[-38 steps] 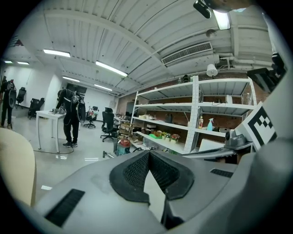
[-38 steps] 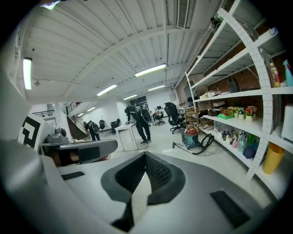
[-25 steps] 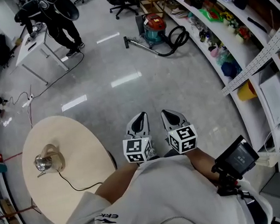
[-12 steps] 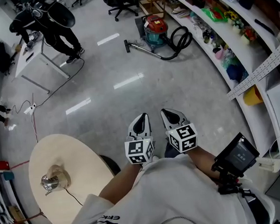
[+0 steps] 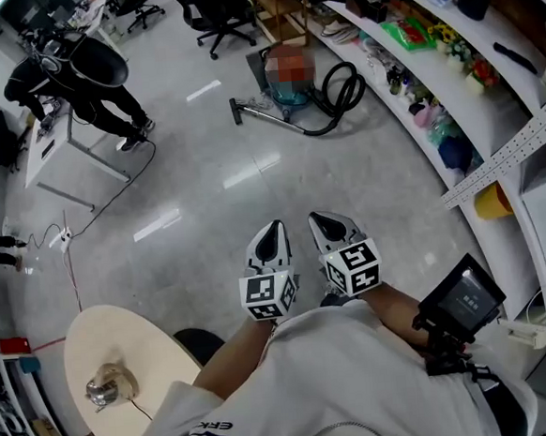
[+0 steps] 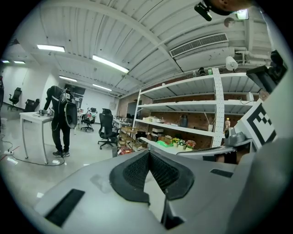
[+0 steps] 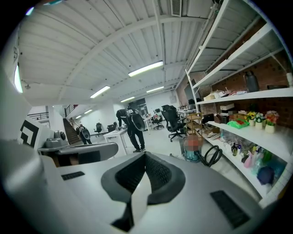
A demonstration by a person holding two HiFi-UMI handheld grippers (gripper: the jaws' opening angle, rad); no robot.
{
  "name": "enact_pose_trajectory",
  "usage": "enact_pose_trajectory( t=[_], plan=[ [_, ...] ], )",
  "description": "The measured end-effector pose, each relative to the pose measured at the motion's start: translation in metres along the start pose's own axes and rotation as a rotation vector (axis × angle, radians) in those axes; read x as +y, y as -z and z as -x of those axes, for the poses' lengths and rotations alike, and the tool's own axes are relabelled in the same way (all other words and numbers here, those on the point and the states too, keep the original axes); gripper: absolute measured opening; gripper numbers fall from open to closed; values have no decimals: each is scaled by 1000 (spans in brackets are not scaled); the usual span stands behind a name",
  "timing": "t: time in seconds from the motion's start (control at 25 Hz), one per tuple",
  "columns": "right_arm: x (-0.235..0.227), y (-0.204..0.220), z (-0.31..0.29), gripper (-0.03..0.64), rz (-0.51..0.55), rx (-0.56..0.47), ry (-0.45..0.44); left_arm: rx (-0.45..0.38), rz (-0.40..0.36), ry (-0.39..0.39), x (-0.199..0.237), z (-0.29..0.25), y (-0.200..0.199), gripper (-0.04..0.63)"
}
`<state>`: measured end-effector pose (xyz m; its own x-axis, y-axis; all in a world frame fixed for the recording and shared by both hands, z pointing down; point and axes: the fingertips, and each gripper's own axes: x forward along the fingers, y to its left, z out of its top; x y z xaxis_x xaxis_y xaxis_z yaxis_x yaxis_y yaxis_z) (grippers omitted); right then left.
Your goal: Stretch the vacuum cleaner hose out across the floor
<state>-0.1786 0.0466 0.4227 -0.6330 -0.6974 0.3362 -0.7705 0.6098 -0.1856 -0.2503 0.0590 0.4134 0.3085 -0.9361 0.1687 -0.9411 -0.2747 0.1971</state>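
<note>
So the black vacuum cleaner hose (image 5: 345,82) is curled in a loop, touching the right side of the teal canister vacuum (image 5: 287,91). Both sit at the far edge of the glossy grey floor (image 5: 253,204), right at the foot of the long white shelving (image 5: 454,128). From the loop a thin dark wand (image 5: 270,116) lies flat on the floor. Its long axis runs left in the head view, away from the shelves and out toward the open middle.

We're well apart from all that. Our left gripper (image 5: 274,231) and right gripper (image 5: 325,221) are side by side, low in the head view, both aimed roughly at the vacuum. Each has its jaws pressed together with nothing between them.

The room's a big open office with ceiling lights glaring off the floor. At the far left edge there's a person in black (image 5: 83,72) bent over a white desk (image 5: 47,160). A round beige table (image 5: 124,356) sits at our near left.
</note>
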Motion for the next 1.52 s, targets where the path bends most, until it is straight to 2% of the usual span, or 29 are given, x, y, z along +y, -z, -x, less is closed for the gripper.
enact_pose_trajectory(
  t=[0.28,0.64,0.88,1.12,1.36,1.52],
  plan=[
    [-69,-21,-10,2,-11,-2,-14,-6,-13,-25,-24,-62,-15,3],
    [-116,-46,-56,2,-22,-3,4,16,-33,0,-6,-128,-29,3],
    [-152,-67,-117,2,-23,10,55,26,-24,48,30,-199,-39,2],
    [-174,-104,-191,2,-27,12,104,20,0,82,86,-267,-67,2],
    [-185,-129,-258,2,-16,6,156,17,15,129,143,-316,-79,2],
    [-188,-141,-287,2,-2,24,168,16,37,133,168,-335,-86,2]
  ],
)
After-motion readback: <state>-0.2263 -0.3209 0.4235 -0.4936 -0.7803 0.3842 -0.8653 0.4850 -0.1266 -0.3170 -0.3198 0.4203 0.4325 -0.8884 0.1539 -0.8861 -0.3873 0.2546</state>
